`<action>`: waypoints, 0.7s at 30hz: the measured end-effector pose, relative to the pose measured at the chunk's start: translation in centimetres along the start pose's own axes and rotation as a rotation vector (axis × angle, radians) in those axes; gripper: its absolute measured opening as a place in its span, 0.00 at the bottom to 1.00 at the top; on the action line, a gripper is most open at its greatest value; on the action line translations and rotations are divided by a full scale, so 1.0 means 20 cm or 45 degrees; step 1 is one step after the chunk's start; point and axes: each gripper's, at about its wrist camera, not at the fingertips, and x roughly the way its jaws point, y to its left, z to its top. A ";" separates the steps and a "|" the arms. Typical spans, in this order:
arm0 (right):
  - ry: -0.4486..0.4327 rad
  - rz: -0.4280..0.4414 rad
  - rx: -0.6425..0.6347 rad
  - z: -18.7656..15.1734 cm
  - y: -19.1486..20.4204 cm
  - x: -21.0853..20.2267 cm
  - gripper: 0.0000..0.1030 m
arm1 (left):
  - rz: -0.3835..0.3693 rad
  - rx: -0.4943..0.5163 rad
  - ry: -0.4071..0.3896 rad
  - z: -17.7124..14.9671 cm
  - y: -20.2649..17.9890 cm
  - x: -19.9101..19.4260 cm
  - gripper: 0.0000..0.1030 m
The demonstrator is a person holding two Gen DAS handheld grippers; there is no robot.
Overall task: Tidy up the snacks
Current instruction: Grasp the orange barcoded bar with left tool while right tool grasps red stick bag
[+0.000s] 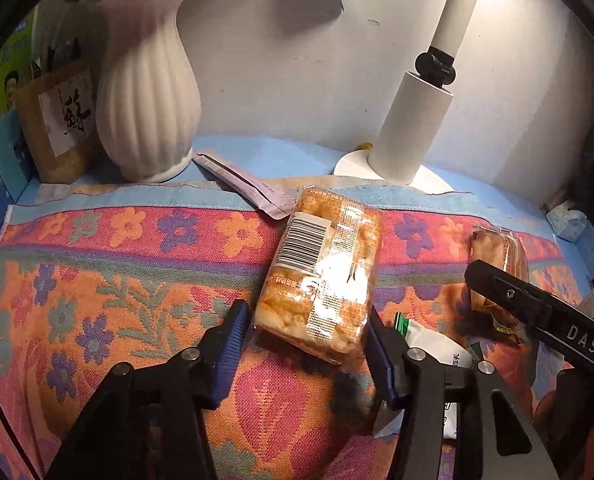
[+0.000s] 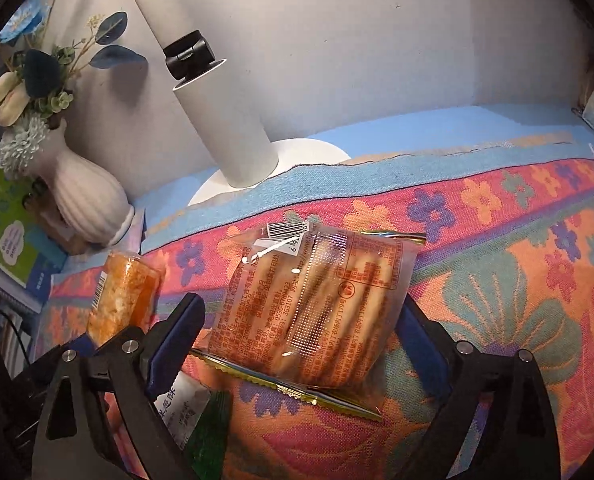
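Snacks lie on a flowered cloth [image 1: 117,280]. In the left wrist view a clear pack of golden crackers with a barcode [image 1: 321,276] has its near end between my left gripper's [image 1: 305,316] blue pads, which press on both of its sides. In the right wrist view this pack [image 2: 125,296] sits at the left. A wider biscuit pack with orange print [image 2: 317,312] lies between my right gripper's [image 2: 301,312] fingers. The right pad touches it and the left pad stands a narrow gap off. The same pack [image 1: 497,264] shows under the right gripper's finger [image 1: 537,312].
A white-and-green sachet [image 1: 437,344] lies between the two grippers. A pink sachet [image 1: 249,184] rests by the ribbed white vase [image 1: 145,92]. A white lamp [image 1: 413,120] stands at the wall, with a brown bag [image 1: 61,128] and books [image 2: 5,216] on the left.
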 end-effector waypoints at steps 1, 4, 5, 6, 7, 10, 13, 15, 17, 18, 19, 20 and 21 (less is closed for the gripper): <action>-0.004 0.007 0.007 0.00 -0.01 -0.01 0.72 | -0.001 0.000 -0.003 0.00 0.00 0.00 0.48; -0.009 0.015 0.027 0.00 -0.02 -0.02 0.65 | -0.005 -0.003 -0.011 -0.01 0.00 -0.02 0.47; -0.011 0.020 0.023 0.00 -0.02 -0.02 0.62 | -0.008 -0.007 -0.015 -0.01 0.01 -0.03 0.47; -0.012 0.023 0.021 0.00 -0.02 -0.03 0.61 | -0.012 -0.010 -0.019 -0.02 0.01 -0.04 0.47; -0.012 0.027 0.019 0.00 -0.01 -0.03 0.61 | -0.016 -0.012 -0.023 -0.02 0.01 -0.04 0.47; -0.015 0.046 0.026 -0.01 -0.02 -0.03 0.60 | -0.023 -0.014 -0.042 -0.02 0.01 -0.06 0.46; -0.030 0.079 0.046 -0.01 -0.05 -0.06 0.59 | -0.030 -0.001 -0.070 -0.03 0.02 -0.10 0.46; -0.060 0.084 0.061 -0.02 -0.06 -0.09 0.59 | -0.013 0.011 -0.088 -0.04 0.01 -0.13 0.46; -0.083 0.067 0.056 -0.05 -0.05 -0.12 0.59 | 0.005 0.020 -0.102 -0.05 0.00 -0.15 0.46; -0.085 0.054 0.049 -0.06 -0.05 -0.14 0.59 | 0.015 0.016 -0.104 -0.05 0.00 -0.17 0.46; -0.082 0.043 0.033 -0.09 -0.04 -0.16 0.59 | 0.025 0.009 -0.105 -0.06 0.00 -0.19 0.46; -0.076 0.036 0.010 -0.11 -0.02 -0.17 0.59 | 0.027 0.003 -0.099 -0.08 0.00 -0.21 0.46; -0.074 0.031 -0.012 -0.14 -0.01 -0.20 0.59 | 0.025 0.001 -0.091 -0.10 -0.01 -0.22 0.46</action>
